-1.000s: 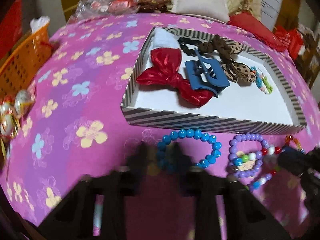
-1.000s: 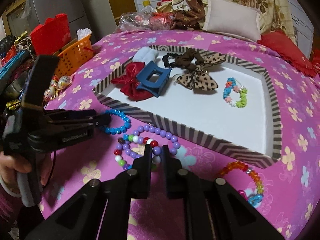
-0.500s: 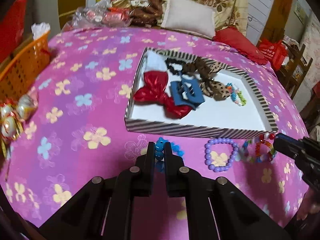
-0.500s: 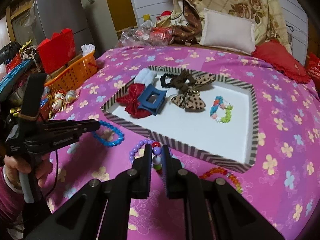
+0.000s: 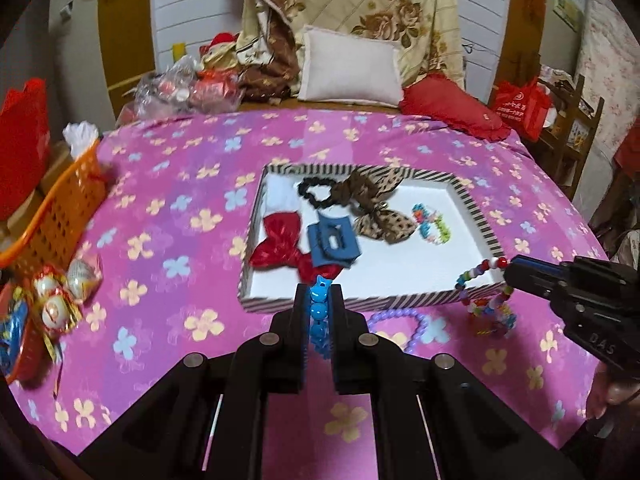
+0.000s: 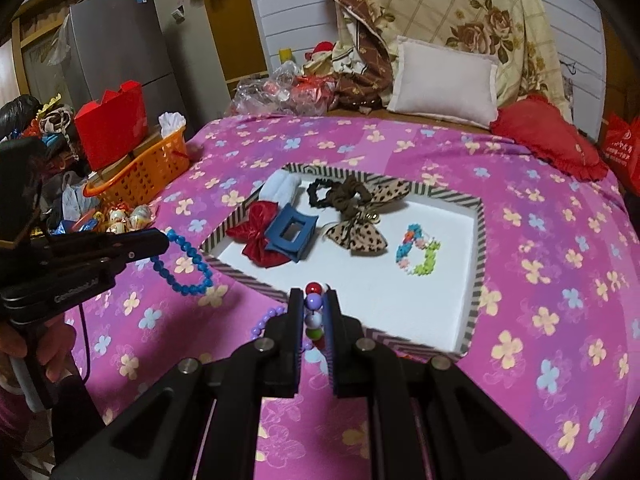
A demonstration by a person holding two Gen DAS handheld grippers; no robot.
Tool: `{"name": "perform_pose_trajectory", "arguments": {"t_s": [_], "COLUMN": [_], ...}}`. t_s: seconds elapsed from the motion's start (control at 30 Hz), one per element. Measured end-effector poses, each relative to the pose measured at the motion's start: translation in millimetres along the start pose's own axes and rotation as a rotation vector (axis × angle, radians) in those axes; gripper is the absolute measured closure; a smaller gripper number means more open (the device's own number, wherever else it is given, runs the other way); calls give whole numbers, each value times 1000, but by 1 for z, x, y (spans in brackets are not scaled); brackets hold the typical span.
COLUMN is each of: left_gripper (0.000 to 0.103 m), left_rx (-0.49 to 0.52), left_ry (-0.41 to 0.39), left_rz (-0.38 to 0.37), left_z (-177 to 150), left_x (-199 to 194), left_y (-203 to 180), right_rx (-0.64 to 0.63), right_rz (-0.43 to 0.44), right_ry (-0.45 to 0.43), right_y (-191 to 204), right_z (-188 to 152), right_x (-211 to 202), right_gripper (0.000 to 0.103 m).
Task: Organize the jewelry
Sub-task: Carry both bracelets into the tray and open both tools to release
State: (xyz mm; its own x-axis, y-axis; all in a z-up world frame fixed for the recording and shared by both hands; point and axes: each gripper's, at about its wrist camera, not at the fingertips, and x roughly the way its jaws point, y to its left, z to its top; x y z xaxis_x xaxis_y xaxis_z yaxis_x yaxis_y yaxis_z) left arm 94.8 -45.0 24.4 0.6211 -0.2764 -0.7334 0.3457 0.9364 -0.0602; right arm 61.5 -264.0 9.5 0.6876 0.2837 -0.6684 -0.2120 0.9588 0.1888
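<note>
Bracelets up on both sides: left tool (image 5: 318,300) pinches the blue bead bracelet (image 6: 184,264), right tool (image 6: 314,304) the multicolour bead bracelet (image 5: 486,292), striped tray (image 6: 478,240) just ahead already holding hair pieces, purple bracelet (image 5: 400,320) left below.

Blue bead bracelet (image 5: 319,312) and multicolour bead bracelet (image 6: 313,312) — dangling above striped tray (image 5: 360,302)

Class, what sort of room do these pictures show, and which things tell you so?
Probably a bedroom in a home: a bed under a flowered pink cover, a pillow and folded quilt at its head.
</note>
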Motion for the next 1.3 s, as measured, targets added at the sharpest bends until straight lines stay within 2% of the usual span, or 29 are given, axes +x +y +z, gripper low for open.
{"name": "perform_pose_trajectory", "arguments": {"t_s": [0.33, 0.63, 0.73, 1.0, 1.17, 1.3], "left_gripper": [103, 103, 103, 103, 102, 102], "left_rx": [43, 52, 29, -123, -143, -131], "left_ry": [-20, 2, 20, 111, 174, 194], "left_rz": [0, 3, -16, -137, -76, -33], "left_z": [19, 31, 36, 43, 27, 14], "left_x": [9, 44, 58, 102, 129, 141], "left_y": [-31, -53, -56, -51, -39, -31], "right_rx": [42, 85, 118, 221, 254, 276], "right_rz": [-34, -56, -51, 23, -28, -55], "right_ry": [-14, 3, 11, 42, 97, 136], "right_y": [-27, -50, -59, -71, -90, -105], "right_z": [18, 27, 26, 19, 11, 2], "right_x": [-1, 17, 27, 57, 78, 93], "right_gripper": [94, 94, 94, 94, 94, 94]}}
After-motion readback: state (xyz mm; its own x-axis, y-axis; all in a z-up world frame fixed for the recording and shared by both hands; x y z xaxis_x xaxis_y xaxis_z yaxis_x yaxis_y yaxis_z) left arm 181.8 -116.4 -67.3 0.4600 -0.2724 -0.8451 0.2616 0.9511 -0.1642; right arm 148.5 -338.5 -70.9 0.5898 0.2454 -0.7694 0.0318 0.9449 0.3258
